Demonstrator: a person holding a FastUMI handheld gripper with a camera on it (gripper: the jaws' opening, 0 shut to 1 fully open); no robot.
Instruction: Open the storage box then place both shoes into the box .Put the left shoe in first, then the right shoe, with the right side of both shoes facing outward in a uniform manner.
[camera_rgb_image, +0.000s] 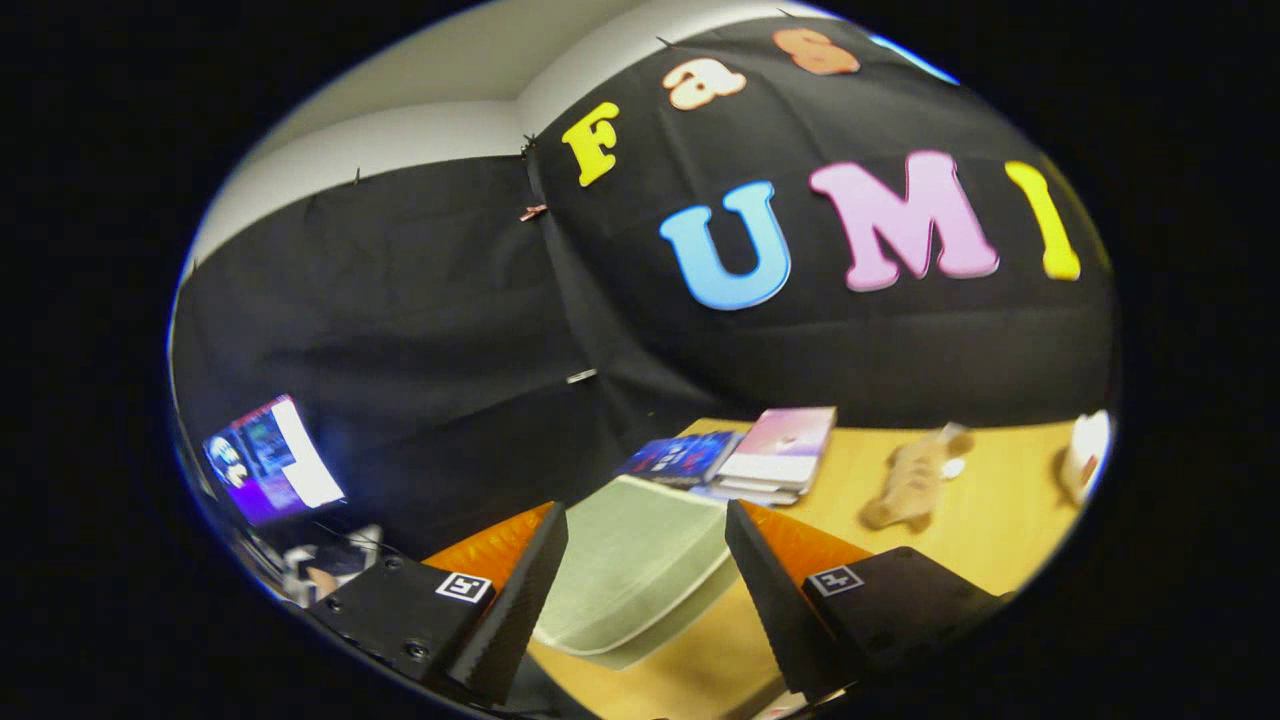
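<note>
Shoe (640, 565) held sole-up between the fingers of the gripper (640, 590), above the near part of the table (1000, 520), one finger at each side of it. Beyond the shoe, on the table, a stack of books (745, 455), close to the booth wall. To the right of the books, a plush toy (910, 480), lying apart from them. Farther right, at the table's far end, a small object (1085, 455), too blurred to tell. Off to the left, beyond the table edge, a lit screen (270, 460).
</note>
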